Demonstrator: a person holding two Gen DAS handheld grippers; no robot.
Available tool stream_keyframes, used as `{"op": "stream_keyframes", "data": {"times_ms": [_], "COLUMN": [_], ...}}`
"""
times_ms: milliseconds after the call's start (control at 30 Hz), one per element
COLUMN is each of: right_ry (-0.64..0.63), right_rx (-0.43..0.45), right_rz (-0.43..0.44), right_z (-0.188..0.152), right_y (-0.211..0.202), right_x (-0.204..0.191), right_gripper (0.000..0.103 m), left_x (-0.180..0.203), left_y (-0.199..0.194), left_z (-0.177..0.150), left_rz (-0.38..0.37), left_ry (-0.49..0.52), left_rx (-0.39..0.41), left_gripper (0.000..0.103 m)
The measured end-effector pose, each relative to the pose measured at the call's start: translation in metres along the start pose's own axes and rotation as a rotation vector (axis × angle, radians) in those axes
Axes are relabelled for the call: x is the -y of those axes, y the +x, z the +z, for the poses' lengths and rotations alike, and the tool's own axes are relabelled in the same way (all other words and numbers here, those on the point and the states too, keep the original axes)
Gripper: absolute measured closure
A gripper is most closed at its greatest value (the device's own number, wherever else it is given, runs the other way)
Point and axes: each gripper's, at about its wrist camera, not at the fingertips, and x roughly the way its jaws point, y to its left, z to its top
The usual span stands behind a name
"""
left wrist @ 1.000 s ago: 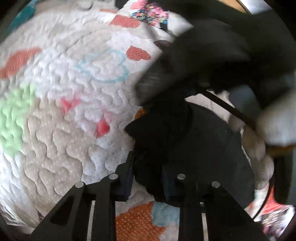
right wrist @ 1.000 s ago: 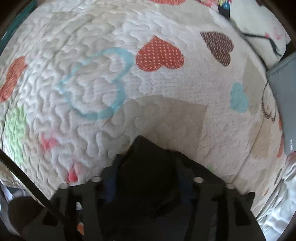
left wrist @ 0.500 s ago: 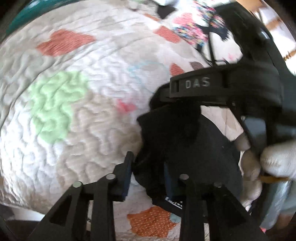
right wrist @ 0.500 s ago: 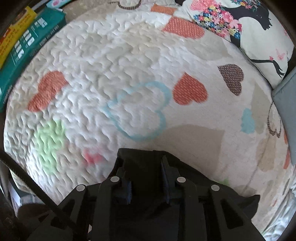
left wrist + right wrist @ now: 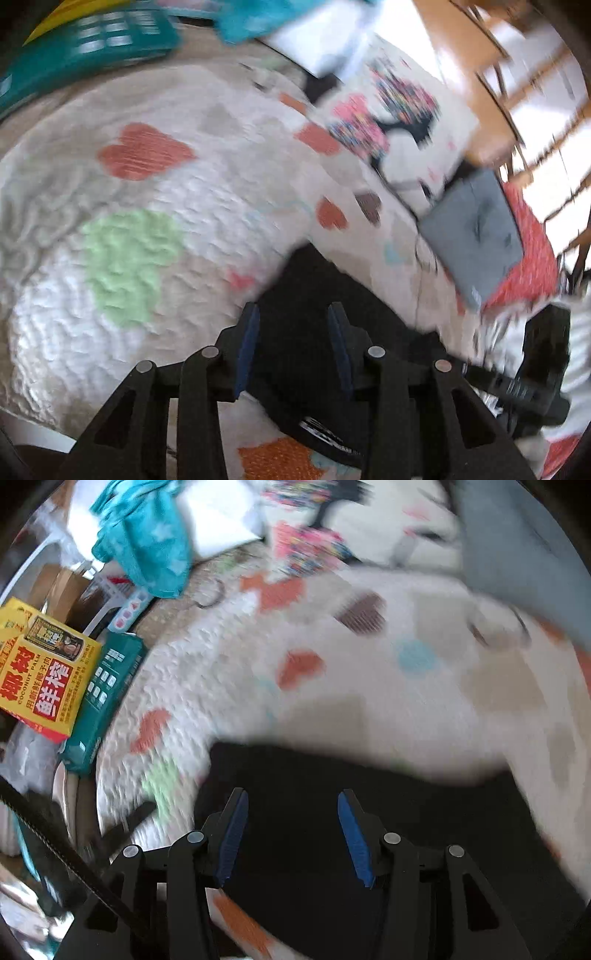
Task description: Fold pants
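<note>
Looks like a fold just got laid down: the black pants (image 5: 369,812) sit low in both frames on the heart quilt (image 5: 369,686), left gripper (image 5: 293,339) and right gripper (image 5: 291,830) both opening, pads clear of cloth, so next probably means regrabbing an edge.

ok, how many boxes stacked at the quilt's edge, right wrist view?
2. A yellow box at far left, lying on a teal box beside the quilt. Blur may hide others.

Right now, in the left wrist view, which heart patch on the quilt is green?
The large pale green heart left of the left gripper. The other hearts on the quilt are orange-red, brown or pink.
</note>
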Motion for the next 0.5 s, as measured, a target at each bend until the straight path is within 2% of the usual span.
{"op": "stream_keyframes", "data": {"times_ms": [167, 233, 267, 300, 400, 433, 467, 500], "right_ry": [0.259, 0.392, 0.455, 0.524, 0.730, 0.778, 0.806, 0.812], "right_rx": [0.043, 0.083, 0.122, 0.167, 0.264, 0.283, 0.288, 0.302], "right_rz": [-0.092, -0.162, -0.157, -0.116, -0.092, -0.124, -0.234, -0.304], "right_z": [-0.084, -0.122, -0.140, -0.157, -0.201, -0.212, -0.219, -0.223], "right_y": [-0.036, -0.062, -0.079, -0.097, -0.145, -0.159, -0.173, -0.183], "right_x": [0.122, 0.180, 0.207, 0.233, 0.295, 0.309, 0.317, 0.321], "right_gripper": [0.048, 0.049, 0.054, 0.067, 0.081, 0.077, 0.066, 0.053], "left_x": [0.038, 0.051, 0.059, 0.063, 0.081, 0.086, 0.093, 0.099], "left_y": [0.037, 0.047, 0.051, 0.051, 0.062, 0.062, 0.064, 0.065], "left_z": [-0.012, -0.020, -0.025, -0.032, -0.044, -0.048, -0.052, -0.055], "left_rz": [-0.002, -0.007, -0.010, -0.009, -0.005, -0.007, -0.015, -0.028], "left_ry": [0.096, 0.131, 0.150, 0.166, 0.219, 0.239, 0.262, 0.287], "left_rx": [-0.101, -0.143, -0.160, -0.172, -0.197, -0.202, -0.204, -0.203], "left_gripper": [0.065, 0.065, 0.065, 0.065, 0.064, 0.064, 0.064, 0.064]}}
